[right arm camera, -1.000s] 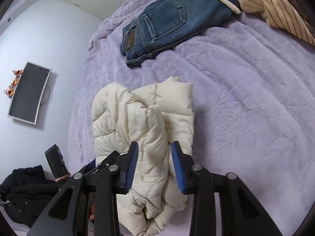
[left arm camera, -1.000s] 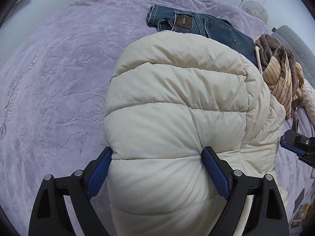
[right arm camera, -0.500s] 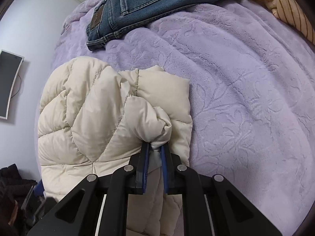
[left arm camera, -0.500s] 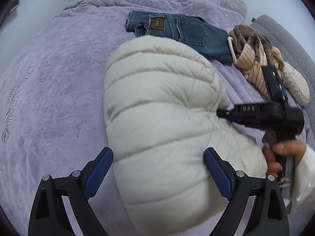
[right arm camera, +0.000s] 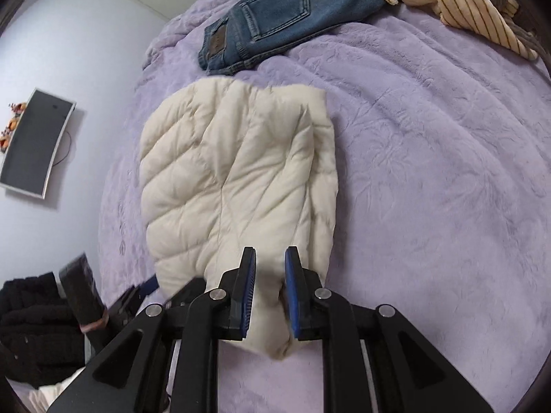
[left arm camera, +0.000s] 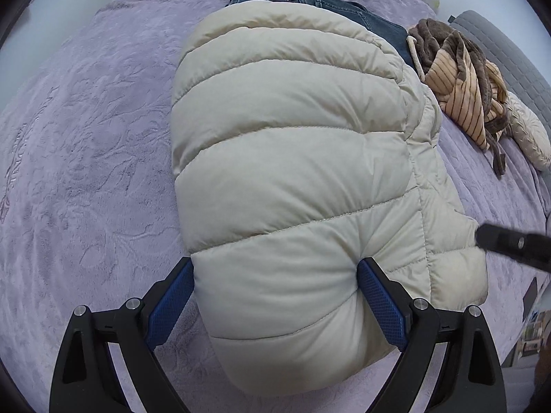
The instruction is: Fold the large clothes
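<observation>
We see the cream puffer jacket [left arm camera: 296, 172] lying bundled on the bed, its quilted bulk resting on the purple bedspread [left arm camera: 86, 137] roughly in the middle of the mattress. The left hand-held gripper [left arm camera: 275, 296] straddles the near end of the jacket with its jaws spread wide, and the blue pads [left arm camera: 378, 304] press into the padding on both sides, so it is pinching the puffy roll. In the right wrist view the right hand-held gripper [right arm camera: 270, 292] has its jaws opening, a narrow gap between the blue pads, with a fold of the jacket's near edge [right arm camera: 272, 330] sitting between them; we cannot tell whether the pads touch that fold. Beyond the jacket a pair of blue jeans [right arm camera: 275, 17] lies flat toward the far side of the bed, and beside them sits a heap of striped tan and brown clothing [right arm camera: 465, 10]. On the pale wall to the left hangs a dark screen [right arm camera: 34, 144], and dark garments [right arm camera: 31, 327] are piled just off the bed's near corner.
</observation>
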Demonstrator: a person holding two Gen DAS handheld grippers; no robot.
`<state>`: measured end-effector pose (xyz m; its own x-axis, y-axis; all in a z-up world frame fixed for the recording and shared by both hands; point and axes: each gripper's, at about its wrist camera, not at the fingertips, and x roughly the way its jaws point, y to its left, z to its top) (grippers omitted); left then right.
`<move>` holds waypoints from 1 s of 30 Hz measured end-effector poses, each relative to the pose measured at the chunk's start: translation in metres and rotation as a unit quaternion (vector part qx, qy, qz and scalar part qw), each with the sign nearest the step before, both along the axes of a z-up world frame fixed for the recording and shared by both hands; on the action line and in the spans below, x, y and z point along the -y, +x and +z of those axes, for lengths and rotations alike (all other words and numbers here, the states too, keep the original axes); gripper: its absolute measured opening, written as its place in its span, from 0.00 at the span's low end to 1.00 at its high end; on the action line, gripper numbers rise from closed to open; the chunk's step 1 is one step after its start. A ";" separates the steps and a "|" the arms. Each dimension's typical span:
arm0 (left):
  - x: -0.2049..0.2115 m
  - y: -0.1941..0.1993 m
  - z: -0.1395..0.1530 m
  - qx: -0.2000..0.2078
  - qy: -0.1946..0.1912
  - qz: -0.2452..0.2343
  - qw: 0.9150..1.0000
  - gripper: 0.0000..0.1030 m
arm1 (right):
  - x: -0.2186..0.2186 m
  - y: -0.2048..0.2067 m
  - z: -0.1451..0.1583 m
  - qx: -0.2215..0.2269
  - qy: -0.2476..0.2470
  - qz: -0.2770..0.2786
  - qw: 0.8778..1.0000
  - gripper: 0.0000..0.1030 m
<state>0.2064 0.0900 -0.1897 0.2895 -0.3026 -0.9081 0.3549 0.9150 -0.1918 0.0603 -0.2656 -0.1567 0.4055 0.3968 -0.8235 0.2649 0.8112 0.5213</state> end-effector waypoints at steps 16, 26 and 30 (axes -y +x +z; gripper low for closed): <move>-0.009 -0.006 0.023 -0.016 -0.007 0.020 1.000 0.91 | -0.012 -0.007 -0.019 -0.035 0.001 -0.001 0.999 0.17; -0.017 -0.009 0.032 -0.017 -0.005 0.026 0.999 0.91 | -0.012 -0.010 -0.004 -0.024 -0.006 0.008 1.000 0.17; -0.021 -0.012 0.036 -0.020 -0.001 0.026 0.999 0.91 | -0.017 -0.011 0.000 -0.022 -0.011 0.012 1.000 0.20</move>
